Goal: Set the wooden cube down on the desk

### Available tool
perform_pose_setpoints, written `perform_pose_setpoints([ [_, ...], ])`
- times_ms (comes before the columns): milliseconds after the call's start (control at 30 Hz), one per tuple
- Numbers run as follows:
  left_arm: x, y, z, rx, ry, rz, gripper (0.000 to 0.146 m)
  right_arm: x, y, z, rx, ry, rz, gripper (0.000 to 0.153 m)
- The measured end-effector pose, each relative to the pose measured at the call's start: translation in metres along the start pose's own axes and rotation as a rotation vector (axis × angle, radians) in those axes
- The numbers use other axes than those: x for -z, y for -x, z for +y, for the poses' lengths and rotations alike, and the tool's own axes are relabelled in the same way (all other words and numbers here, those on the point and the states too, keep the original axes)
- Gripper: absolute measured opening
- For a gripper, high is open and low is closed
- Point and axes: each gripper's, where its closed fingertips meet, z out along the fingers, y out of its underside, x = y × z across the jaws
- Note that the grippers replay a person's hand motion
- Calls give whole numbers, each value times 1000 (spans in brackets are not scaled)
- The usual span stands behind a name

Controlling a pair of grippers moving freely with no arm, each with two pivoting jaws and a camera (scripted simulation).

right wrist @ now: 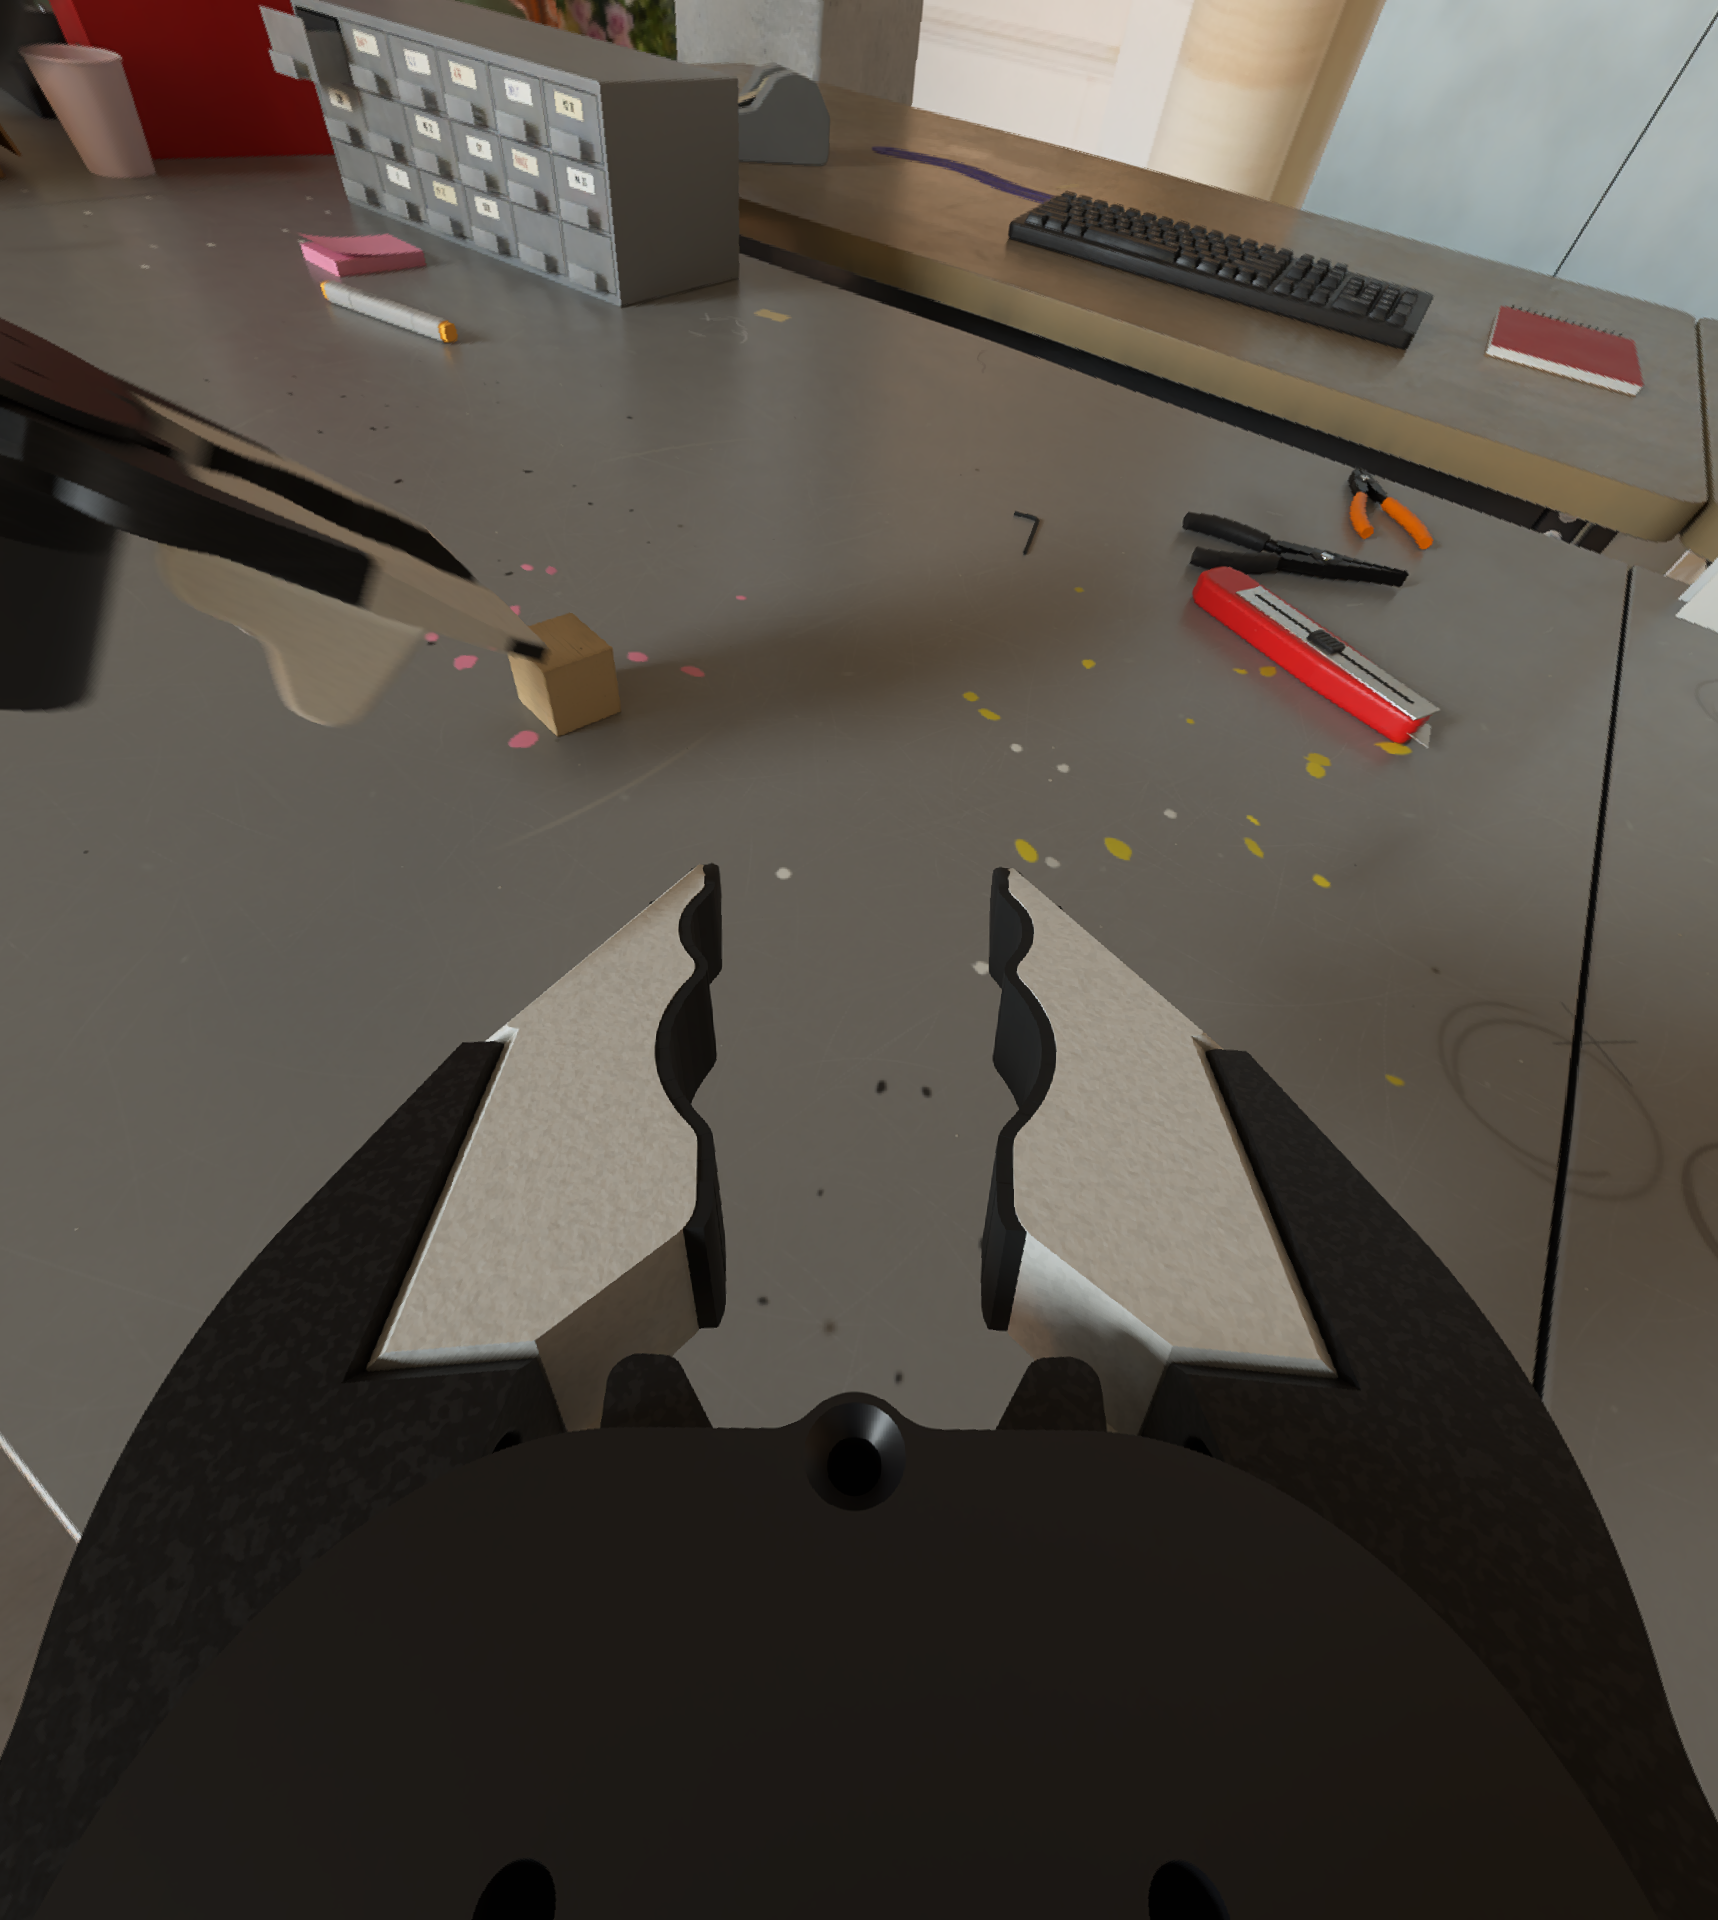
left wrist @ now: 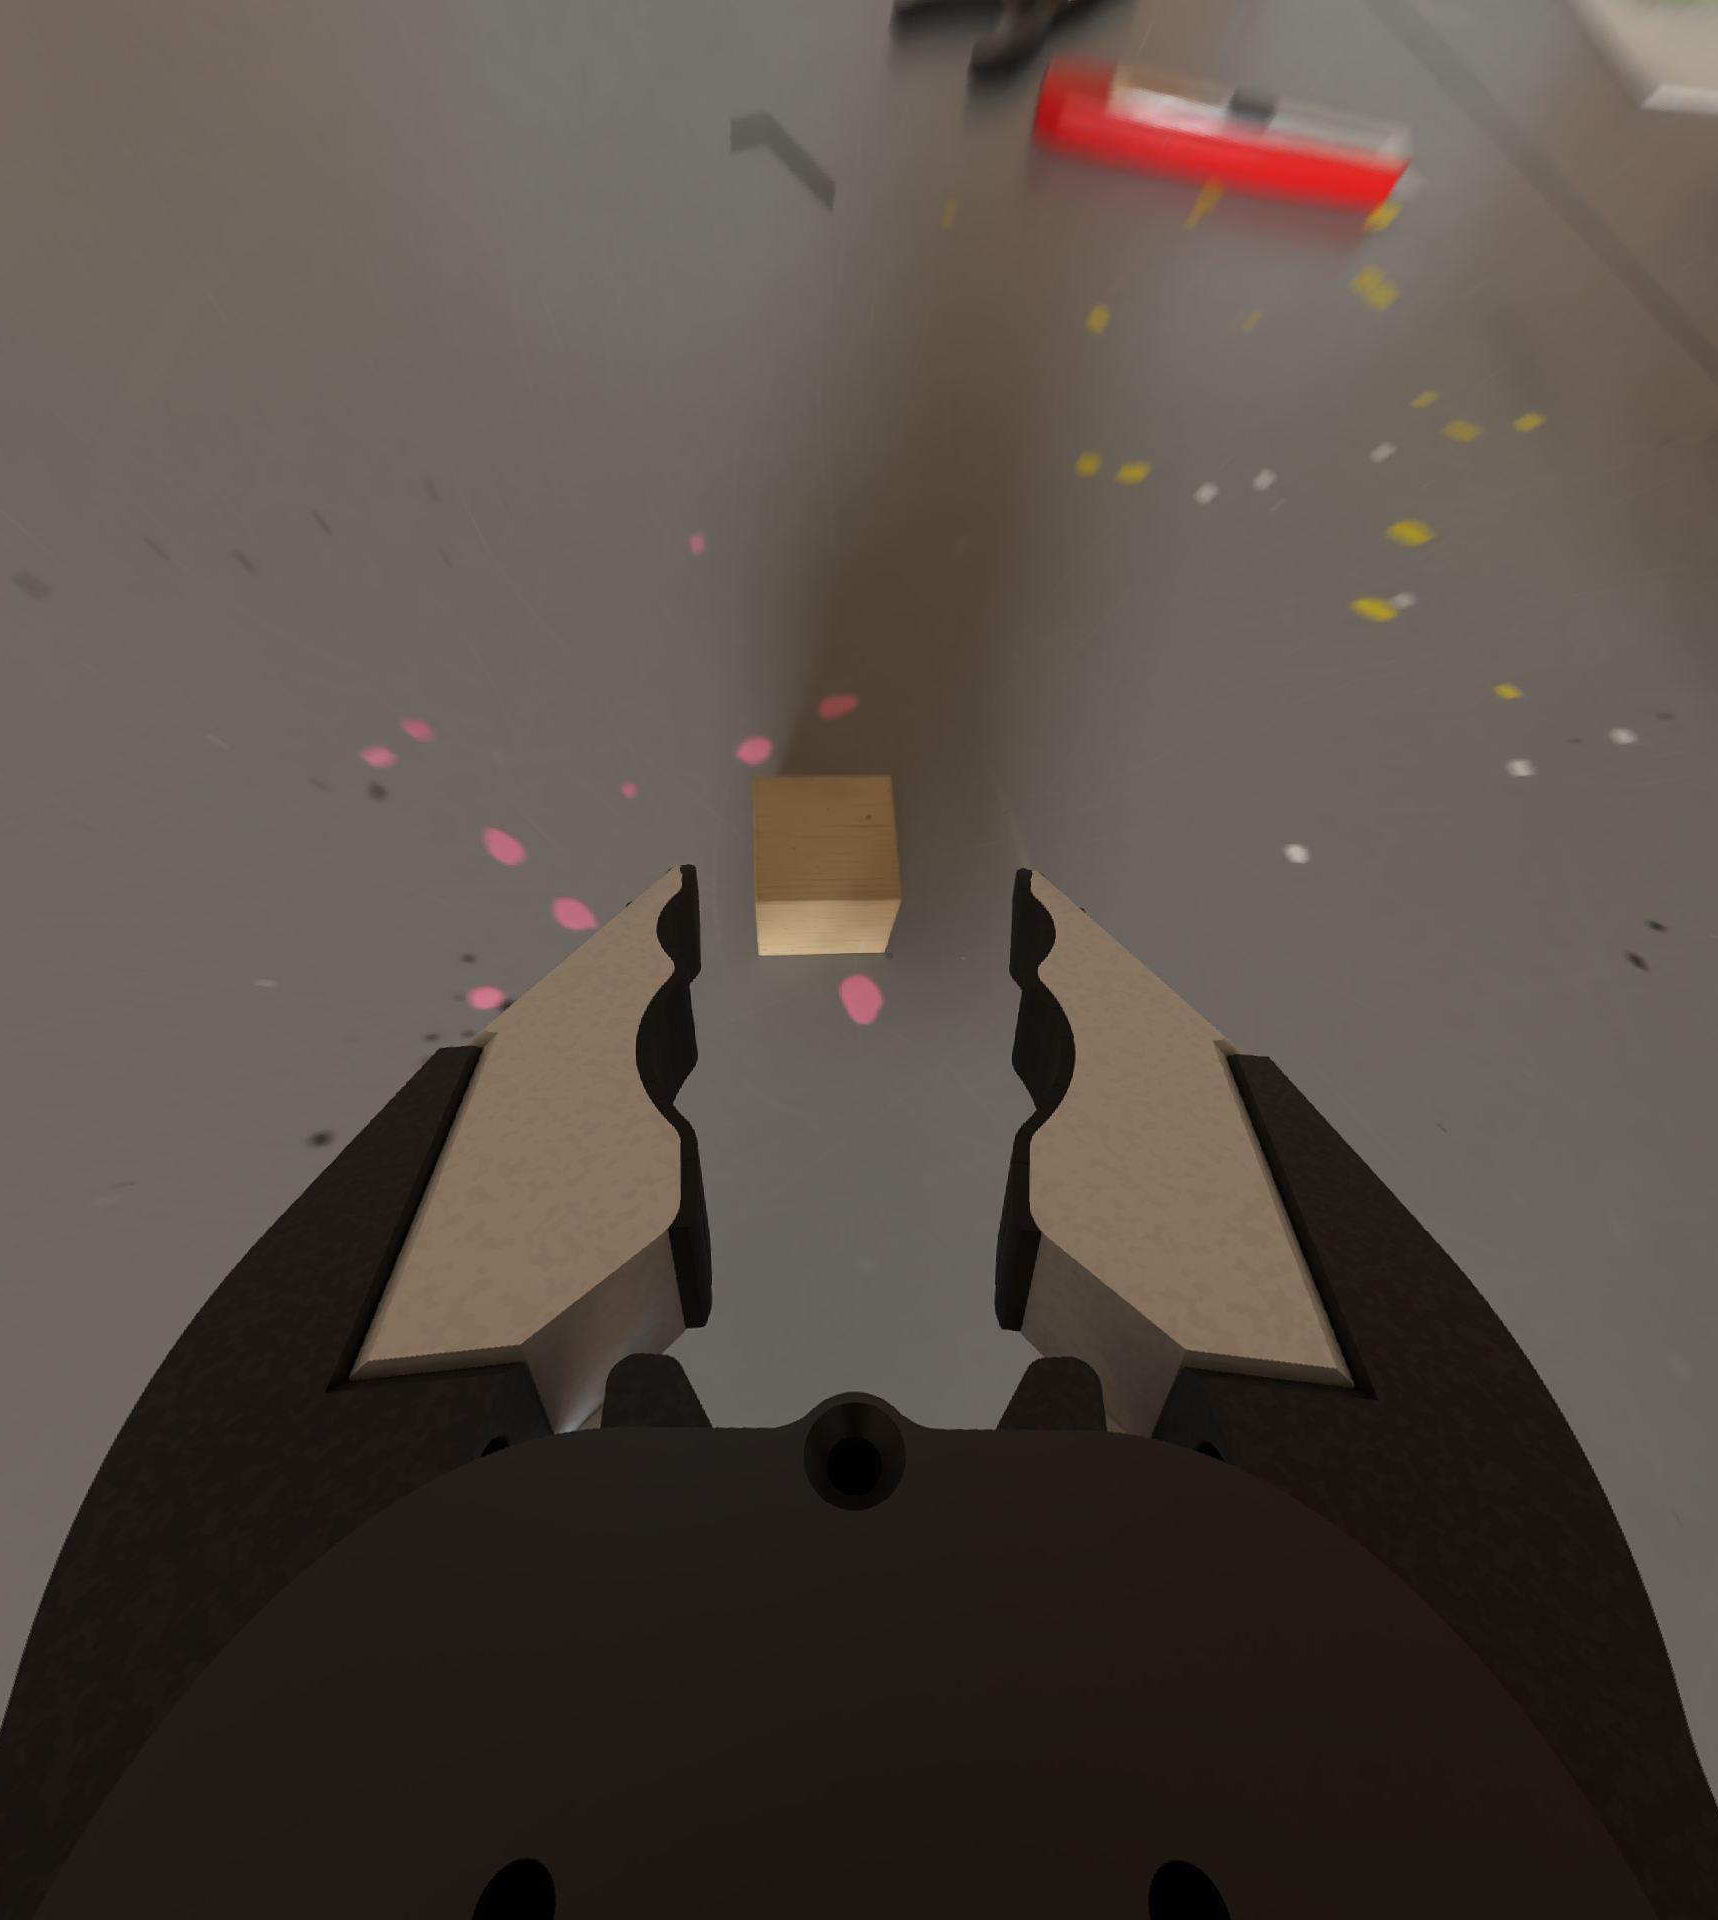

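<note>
Right now I see the wooden cube [left wrist: 827, 864] resting flat on the grey desk [left wrist: 315, 416], a pale, light-tan block with faint grain and sharp edges, sitting among pink paint flecks [left wrist: 502, 847]. My left gripper [left wrist: 853, 883] is spread wide with nothing between its 2 fingers, its tips just short of the cube. My right gripper [right wrist: 850, 883] is likewise wide and holds nothing, well apart from the cube, with a red box cutter [right wrist: 1312, 657] off to its right.

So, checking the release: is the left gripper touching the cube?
Apart. The left wrist view shows the cube on the desk ahead of the open left gripper, bare desk between cube and each jaw.
</note>
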Motion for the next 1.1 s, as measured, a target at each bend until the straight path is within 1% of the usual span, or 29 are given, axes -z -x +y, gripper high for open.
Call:
perform_pose_setpoints([
  [100, 64, 0, -27, -118, -178, -11, 62, 0, 2, -1, 4, -3, -13, 52],
  [167, 113, 14, -38, -180, -274, -89, 62, -1, 4, -1, 3, -5, -20, 52],
  [200, 136, 23, -39, -166, -314, -126, 62, -2, 4, 0, -3, -5, -22, 53],
  [267, 174, 41, -34, -75, -383, -167, 61, -3, 2, 1, -17, -5, -15, 53],
  [333, 201, 58, -19, -10, -430, -234, 59, -3, -3, 3, -26, -12, 17, 55],
  [367, 209, 64, -11, 1, -436, -272, 58, -3, -5, 4, -29, -13, 29, 56],
  [533, 217, 69, 28, 18, -366, -306, 57, -1, -9, 4, -20, -12, 43, 56],
  [633, 216, 71, 40, -5, -344, -334, 58, -1, -8, 3, -11, -10, 45, 56],
  [700, 215, 74, 43, -12, -321, -325, 58, -2, -8, 5, -8, -3, 43, 56],
  [800, 215, 88, 42, -54, -288, -341, 57, -3, -6, 7, -11, 3, 33, 55],
  [867, 212, 100, 40, -115, -207, -326, 57, -4, -4, 7, -7, 4, 28, 55],
  [900, 212, 108, 35, -129, -183, -336, 57, -4, -3, 7, -6, 6, 25, 55],
  [933, 212, 116, 27, -148, -192, -343, 56, -5, -2, 8, -3, 7, 21, 55],
  [1000, 208, 127, 14, -222, -166, -309, 55, -6, -1, 9, 3, 12, 16, 55],
  [1100, 189, 151, 0, -361, -51, -245, 57, -6, -1, 10, 4, 13, 11, 55],
])
